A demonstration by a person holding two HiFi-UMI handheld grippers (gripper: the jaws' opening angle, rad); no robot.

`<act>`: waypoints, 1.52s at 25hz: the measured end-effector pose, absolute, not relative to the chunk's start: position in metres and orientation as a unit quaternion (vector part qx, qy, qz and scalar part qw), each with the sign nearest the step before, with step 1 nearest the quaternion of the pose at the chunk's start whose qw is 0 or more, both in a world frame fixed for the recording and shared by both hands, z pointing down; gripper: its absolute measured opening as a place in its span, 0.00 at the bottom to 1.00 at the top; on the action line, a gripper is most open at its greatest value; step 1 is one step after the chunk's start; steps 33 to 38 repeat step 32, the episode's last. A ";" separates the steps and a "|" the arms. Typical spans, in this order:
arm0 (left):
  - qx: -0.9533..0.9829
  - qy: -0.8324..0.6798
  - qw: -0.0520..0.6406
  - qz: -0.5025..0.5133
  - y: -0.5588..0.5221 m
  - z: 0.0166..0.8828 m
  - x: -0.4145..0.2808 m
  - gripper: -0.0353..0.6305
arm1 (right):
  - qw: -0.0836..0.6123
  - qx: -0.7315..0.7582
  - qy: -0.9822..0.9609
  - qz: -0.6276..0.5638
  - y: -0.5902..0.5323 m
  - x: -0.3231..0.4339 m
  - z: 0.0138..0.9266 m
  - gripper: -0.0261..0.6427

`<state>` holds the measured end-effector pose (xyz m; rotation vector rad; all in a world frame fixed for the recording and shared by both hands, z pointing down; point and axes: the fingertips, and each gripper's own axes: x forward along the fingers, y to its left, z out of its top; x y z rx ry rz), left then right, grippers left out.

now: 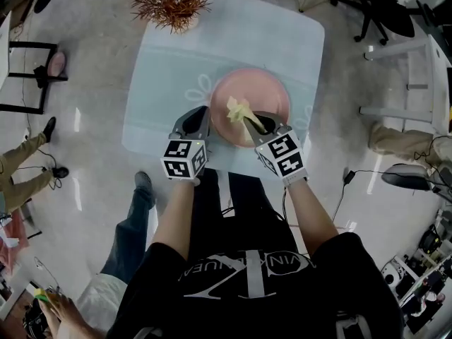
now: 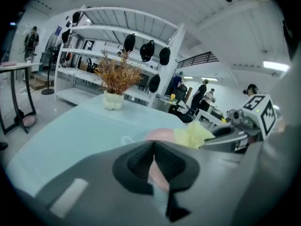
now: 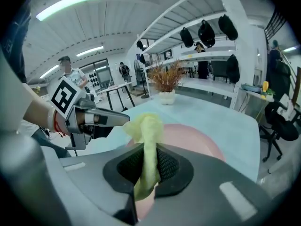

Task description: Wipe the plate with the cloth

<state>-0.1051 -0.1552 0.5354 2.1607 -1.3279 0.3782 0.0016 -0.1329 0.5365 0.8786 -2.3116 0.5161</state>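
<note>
A round pink plate (image 1: 263, 90) lies on the pale blue table (image 1: 162, 83), just in front of me. My right gripper (image 1: 257, 123) is over the plate's near side, shut on a crumpled yellow cloth (image 1: 238, 109). In the right gripper view the cloth (image 3: 146, 126) stands up from between the pads, above the plate (image 3: 190, 138). My left gripper (image 1: 204, 113) is at the plate's left rim, jaws closed. In the left gripper view a pink strip of the plate (image 2: 159, 175) shows between the pads. The cloth (image 2: 193, 134) hangs beside it.
A dried plant in a white pot (image 1: 173, 2) stands at the table's far edge. People's legs are on the floor at the left (image 1: 28, 164), near left (image 1: 131, 224) and right (image 1: 402, 141). Office chairs (image 1: 381, 9) and desks ring the table.
</note>
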 end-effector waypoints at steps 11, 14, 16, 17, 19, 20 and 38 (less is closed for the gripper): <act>0.829 -0.521 0.178 0.103 -0.182 0.442 -0.119 0.05 | 0.214 0.410 -0.877 0.132 -0.168 0.038 0.439 0.10; 0.831 -0.528 0.147 0.091 -0.183 0.413 -0.127 0.05 | 0.194 0.423 -0.877 0.116 -0.170 0.044 0.413 0.10; 0.832 -0.534 0.125 0.077 -0.182 0.392 -0.133 0.05 | 0.177 0.430 -0.879 0.101 -0.171 0.045 0.393 0.10; 0.833 -0.537 0.114 0.069 -0.182 0.381 -0.136 0.05 | 0.166 0.434 -0.881 0.093 -0.172 0.046 0.382 0.10; 0.833 -0.543 0.092 0.054 -0.183 0.357 -0.139 0.05 | 0.143 0.442 -0.882 0.076 -0.174 0.050 0.360 0.10; 0.833 -0.545 0.082 0.047 -0.183 0.346 -0.140 0.05 | 0.131 0.446 -0.883 0.068 -0.175 0.051 0.348 0.10; 0.824 -0.565 0.027 0.005 -0.170 0.269 -0.160 0.05 | 0.040 0.470 -0.882 0.023 -0.171 0.051 0.265 0.10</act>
